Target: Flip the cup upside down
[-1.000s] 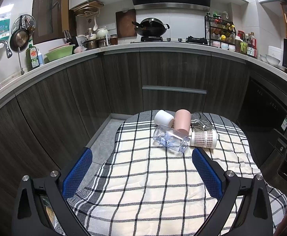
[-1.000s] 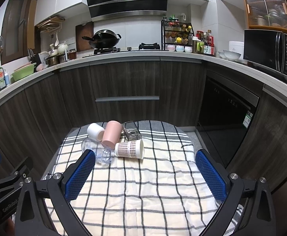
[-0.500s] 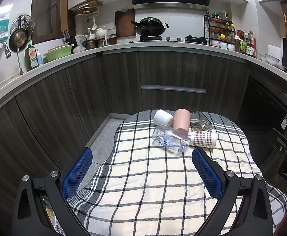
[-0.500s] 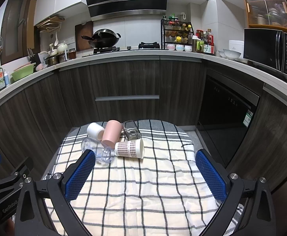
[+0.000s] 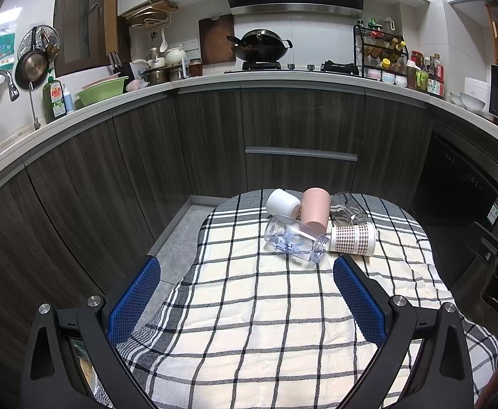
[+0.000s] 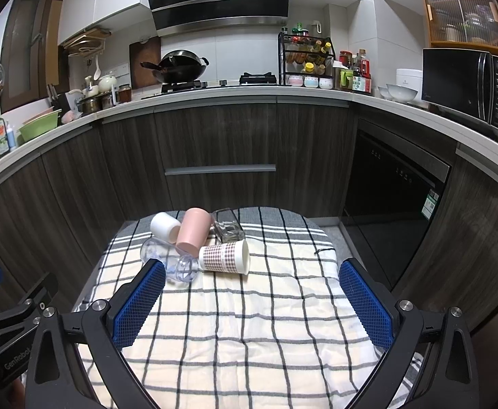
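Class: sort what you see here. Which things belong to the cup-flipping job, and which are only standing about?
Job: white cup, pink cup, checked paper cup, clear glass, clear bottle-shaped cup, all lying together on the checked cloth; left gripper and right gripper, both open.

Background: wok, microwave, spice rack, green basin.
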`<state>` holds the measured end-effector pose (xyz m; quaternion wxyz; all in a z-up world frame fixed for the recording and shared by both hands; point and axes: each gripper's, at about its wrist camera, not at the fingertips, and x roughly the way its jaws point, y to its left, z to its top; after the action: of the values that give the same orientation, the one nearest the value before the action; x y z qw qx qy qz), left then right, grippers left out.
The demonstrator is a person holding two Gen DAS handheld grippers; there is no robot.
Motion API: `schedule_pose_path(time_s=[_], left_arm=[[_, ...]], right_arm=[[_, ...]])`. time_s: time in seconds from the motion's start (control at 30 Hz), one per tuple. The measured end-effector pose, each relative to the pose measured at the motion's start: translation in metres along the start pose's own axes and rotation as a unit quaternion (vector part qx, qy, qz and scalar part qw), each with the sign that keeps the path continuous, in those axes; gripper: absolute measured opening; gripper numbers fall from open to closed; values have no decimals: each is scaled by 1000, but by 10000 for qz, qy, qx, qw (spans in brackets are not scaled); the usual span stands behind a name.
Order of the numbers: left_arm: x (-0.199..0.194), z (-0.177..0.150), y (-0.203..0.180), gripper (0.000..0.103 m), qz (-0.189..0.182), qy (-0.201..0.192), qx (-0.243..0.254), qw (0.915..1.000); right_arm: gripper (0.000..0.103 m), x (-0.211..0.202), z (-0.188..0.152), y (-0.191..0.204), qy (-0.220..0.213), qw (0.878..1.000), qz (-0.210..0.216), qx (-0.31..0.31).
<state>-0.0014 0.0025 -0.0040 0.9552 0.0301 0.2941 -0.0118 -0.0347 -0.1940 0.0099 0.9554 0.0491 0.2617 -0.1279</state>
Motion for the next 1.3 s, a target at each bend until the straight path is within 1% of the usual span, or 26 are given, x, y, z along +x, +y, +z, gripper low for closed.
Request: schedule_pose_path(time_s=[0.3, 0.33, 0.47, 0.77, 0.97, 1.2, 1.27, 1.3], left_arm=[[6, -3, -1, 103, 33, 53, -24, 10000], [7, -3, -1, 103, 41, 60, -33, 10000], [10, -4, 0, 103, 105, 75, -75, 9999], [24, -5, 2, 103, 137, 155, -111, 9997], [35, -3, 2, 103, 158, 218, -137, 9995], [60, -3, 3, 103, 233, 361, -195, 9989], [68, -3, 3, 103, 307, 427, -229, 9984], [73, -4, 4, 103, 412, 466, -269, 9977]], right_arm=[[102, -1, 0, 0, 12, 10000, 7, -16], [102, 8, -8, 2, 22, 10000, 6, -14], [102, 14, -11, 5, 61, 10000, 18, -55], [102, 25, -7, 11, 162, 9997, 71, -144], [102, 44, -2, 20, 272, 9990, 178, -294], [102, 71, 1, 30, 488, 9971, 343, -467], [102, 82, 3, 34, 583, 9961, 404, -525], [102, 88, 4, 36, 626, 9955, 441, -566]])
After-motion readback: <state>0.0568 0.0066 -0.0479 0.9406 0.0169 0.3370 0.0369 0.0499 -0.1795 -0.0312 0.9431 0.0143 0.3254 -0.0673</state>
